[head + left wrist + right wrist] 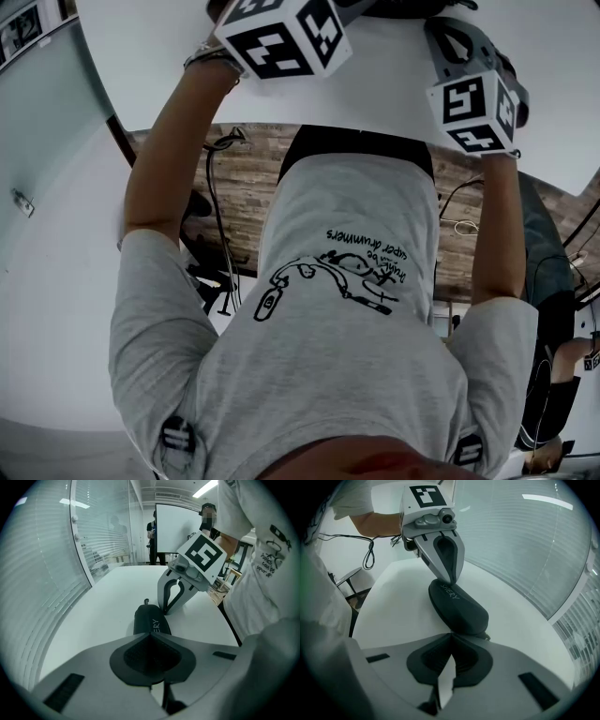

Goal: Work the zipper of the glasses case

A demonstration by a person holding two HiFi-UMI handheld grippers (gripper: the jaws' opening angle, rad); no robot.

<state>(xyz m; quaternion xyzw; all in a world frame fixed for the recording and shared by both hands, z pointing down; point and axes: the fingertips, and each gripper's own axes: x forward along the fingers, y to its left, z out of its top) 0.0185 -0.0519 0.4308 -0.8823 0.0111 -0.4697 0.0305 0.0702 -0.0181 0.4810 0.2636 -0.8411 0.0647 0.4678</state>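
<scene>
The glasses case (457,604) is lying on the white table (389,606), its long axis running from claw to claw. The left gripper (150,637), clenched, is touching one end. The right gripper (450,635), clenched and seemingly empty, is sitting nearer the zipper pull (146,602).

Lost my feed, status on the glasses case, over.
Both shut: left gripper, right gripper, tips at opposite ends of glasses case. Case flat on table, looks zipped.
</scene>
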